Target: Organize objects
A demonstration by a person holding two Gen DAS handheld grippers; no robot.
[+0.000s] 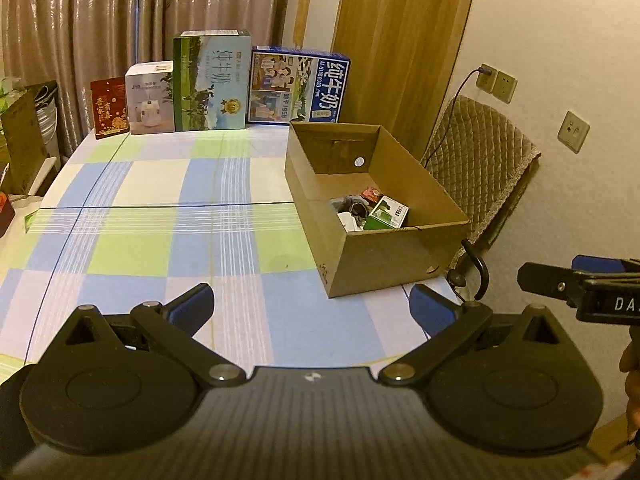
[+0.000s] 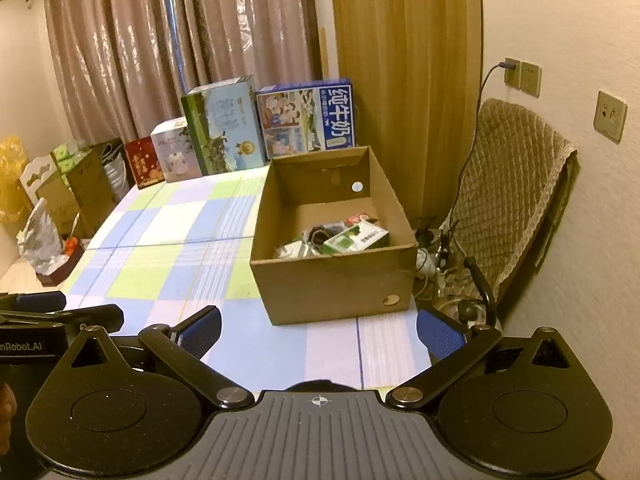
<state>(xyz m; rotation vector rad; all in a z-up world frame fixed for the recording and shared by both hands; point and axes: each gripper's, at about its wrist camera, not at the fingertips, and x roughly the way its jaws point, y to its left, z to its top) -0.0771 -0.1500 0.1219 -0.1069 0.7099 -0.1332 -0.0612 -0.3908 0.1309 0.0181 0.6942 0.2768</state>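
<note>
Grippers, left (image 1: 312,306) and right (image 2: 319,334), hover spread wide and empty over the checked tablecloth (image 1: 160,184). Small items, among them a green-and-white carton (image 2: 356,239), lie inside the open cardboard box (image 2: 336,284) just ahead.

Cardboard box (image 1: 384,256) wall hides most of its small items (image 2: 340,238) — too jumbled to identify

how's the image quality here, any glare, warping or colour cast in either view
Left wrist view: warm yellowish cast, fisheye bends the tablecloth lines, dark vignette in the corners, shiny streaks on the curtain. Right wrist view: same cast, the wooden door edge bows outward, curtain glare again, and small items in the cardboard box look soft.
</note>
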